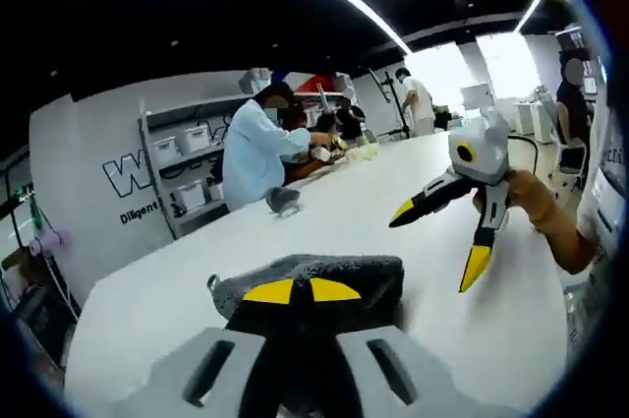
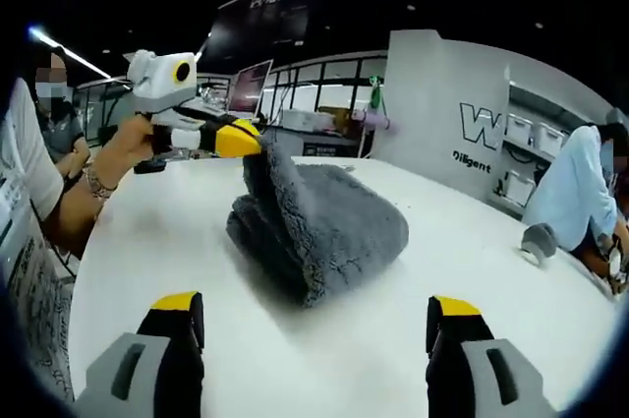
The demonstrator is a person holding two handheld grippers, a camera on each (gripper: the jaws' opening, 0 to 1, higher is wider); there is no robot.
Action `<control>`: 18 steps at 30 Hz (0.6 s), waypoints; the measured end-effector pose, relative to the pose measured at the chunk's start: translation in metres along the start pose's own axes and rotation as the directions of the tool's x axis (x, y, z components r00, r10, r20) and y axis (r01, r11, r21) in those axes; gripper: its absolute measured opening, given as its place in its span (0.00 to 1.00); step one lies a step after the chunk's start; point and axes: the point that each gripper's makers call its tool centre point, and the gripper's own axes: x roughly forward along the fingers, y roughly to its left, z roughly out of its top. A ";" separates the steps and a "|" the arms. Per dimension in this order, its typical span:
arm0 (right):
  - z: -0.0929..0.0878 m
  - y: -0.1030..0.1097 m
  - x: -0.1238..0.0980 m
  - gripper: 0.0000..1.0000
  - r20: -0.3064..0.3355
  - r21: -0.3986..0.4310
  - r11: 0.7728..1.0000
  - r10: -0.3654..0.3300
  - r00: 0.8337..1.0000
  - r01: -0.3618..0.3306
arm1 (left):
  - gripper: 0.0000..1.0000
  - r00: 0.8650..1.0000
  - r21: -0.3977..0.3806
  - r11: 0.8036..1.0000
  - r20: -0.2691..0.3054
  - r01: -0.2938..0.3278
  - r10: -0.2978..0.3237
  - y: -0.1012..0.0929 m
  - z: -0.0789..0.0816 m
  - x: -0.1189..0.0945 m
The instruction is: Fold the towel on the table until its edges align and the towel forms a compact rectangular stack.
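Observation:
A grey fluffy towel lies bunched in a folded heap on the white table. My left gripper is shut on its upper edge and holds that edge up above the heap. In the left gripper view, my left gripper has its yellow tips pressed together on the towel. My right gripper is open wide, a short way in front of the towel, with nothing between its fingers. Held by a hand, the right gripper hovers open above the table, to the right of the towel.
A small grey object lies farther along the table. A person in a light blue shirt and others work at the far end. Shelves with white bins stand by the grey wall.

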 end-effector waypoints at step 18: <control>-0.004 0.000 -0.001 0.96 0.002 0.029 1.000 0.011 1.000 -0.011 | 0.05 0.926 0.176 0.975 -0.326 -0.135 0.188 0.049 -0.105 -0.043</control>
